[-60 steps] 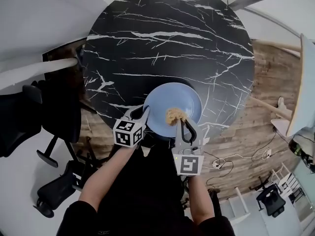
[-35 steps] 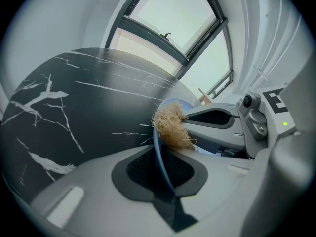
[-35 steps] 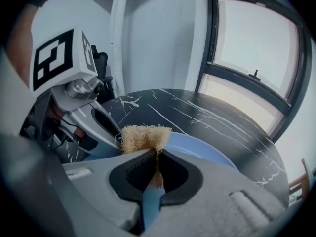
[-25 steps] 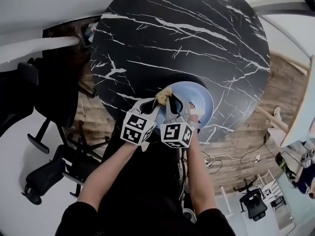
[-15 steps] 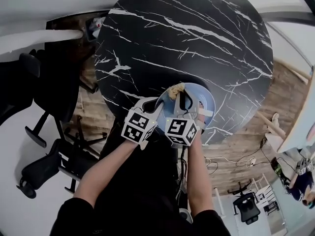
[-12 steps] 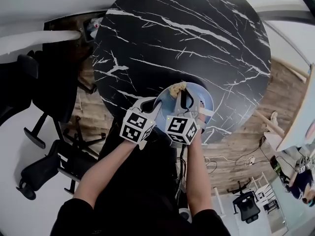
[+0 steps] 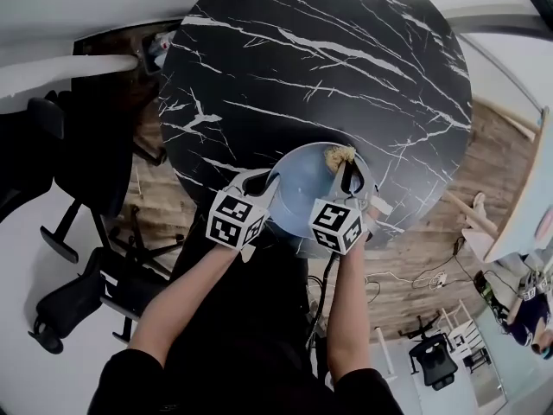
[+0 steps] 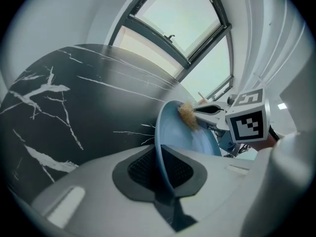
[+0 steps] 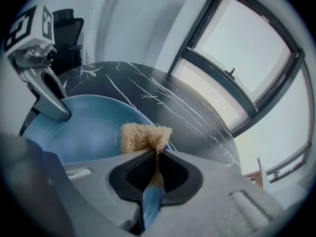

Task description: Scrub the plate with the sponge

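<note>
Head view: a round black table (image 7: 320, 59) with white lines fills the top. A blue plate (image 7: 304, 184) is at the near edge of the table. It does not lie flat. It is tipped up on its side, with its inside turned to the right gripper (image 7: 350, 173).

The left gripper (image 7: 262, 182) holds the plate by its left rim. Left gripper view: the thin blue rim runs right between the two dark pads, and the pads press on it. These jaws have just been closing, and now they are narrow, tight on the plate.

The right gripper holds the sponge (image 7: 339, 156). Right gripper view: the tan, scratchy sponge (image 9: 145, 137) sticks up from between the pads, which pinch it tight. The blue inside of the plate (image 9: 84, 132) is behind it on the left, and the left gripper (image 9: 49, 105) shows at the plate's far side.

The sponge is at the top of the plate. In the left gripper view it touches the inside of the plate, just under the high rim. The two grippers are near each other, one on each side of the plate.

A big window (image 9: 247, 48) is past the table.
</note>
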A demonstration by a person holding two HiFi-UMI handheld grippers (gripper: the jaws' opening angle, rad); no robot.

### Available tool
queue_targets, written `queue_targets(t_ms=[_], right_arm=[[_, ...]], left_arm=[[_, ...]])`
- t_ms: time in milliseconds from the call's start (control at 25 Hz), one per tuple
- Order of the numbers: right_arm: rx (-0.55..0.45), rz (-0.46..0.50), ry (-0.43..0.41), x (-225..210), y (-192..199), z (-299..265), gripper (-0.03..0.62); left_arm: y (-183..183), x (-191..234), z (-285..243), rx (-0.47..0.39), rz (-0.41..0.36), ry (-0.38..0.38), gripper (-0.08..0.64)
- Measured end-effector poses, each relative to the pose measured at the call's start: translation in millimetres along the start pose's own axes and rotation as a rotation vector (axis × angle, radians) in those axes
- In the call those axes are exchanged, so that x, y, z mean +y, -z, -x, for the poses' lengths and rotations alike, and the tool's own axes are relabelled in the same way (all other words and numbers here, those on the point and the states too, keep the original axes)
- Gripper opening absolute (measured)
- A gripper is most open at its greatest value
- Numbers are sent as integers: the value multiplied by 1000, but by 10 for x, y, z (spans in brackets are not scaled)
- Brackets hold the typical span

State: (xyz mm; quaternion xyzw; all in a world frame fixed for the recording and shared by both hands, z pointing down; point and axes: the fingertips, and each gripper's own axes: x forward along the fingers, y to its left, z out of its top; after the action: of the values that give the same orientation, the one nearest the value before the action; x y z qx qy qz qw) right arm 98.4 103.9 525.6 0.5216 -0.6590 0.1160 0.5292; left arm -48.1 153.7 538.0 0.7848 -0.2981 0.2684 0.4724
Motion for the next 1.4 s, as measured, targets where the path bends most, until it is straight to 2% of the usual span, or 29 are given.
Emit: queue_targets(t_ms=[320,760,1200,1400], right_arm=[[83,185,98,-97,279,104,21],[151,384,106,-48,614,324,21],[228,426,36,234,944,630,21],[259,431,-2,414,1022,761,21]], left_arm=[[-8,12,5,-7,36,7,27],[-26,21,2,-19,93,9,20],[-44,48,1,-23,117,0,18],[-45,57,3,-18,153,3,18]])
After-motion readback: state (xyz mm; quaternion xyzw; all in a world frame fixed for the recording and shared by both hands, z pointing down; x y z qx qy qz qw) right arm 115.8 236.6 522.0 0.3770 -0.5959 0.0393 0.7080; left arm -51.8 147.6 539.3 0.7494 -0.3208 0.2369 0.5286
